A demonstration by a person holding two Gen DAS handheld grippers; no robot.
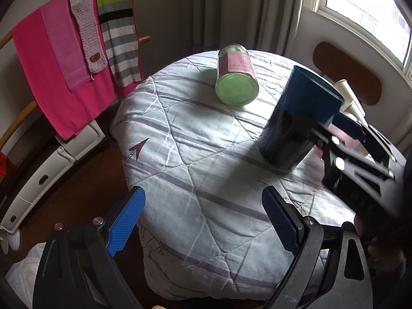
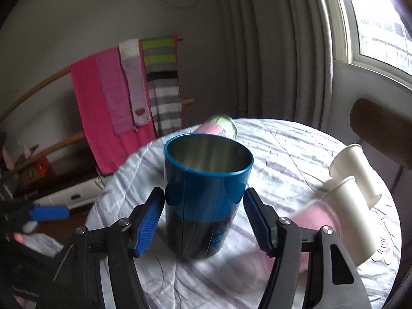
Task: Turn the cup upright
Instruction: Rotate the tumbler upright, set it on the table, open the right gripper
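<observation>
The right gripper (image 2: 203,221), jaws seemingly just spread off the blue metal cup (image 2: 206,193), could tip it when backing away.

The cup (image 2: 206,198) was blue above, black below. The can (image 1: 237,77) was pale green with a pink label. The quilt (image 1: 195,154) was pale grey, purple-striped. Towels (image 1: 51,64) were hot pink; paper cups (image 2: 352,180) cream.
</observation>
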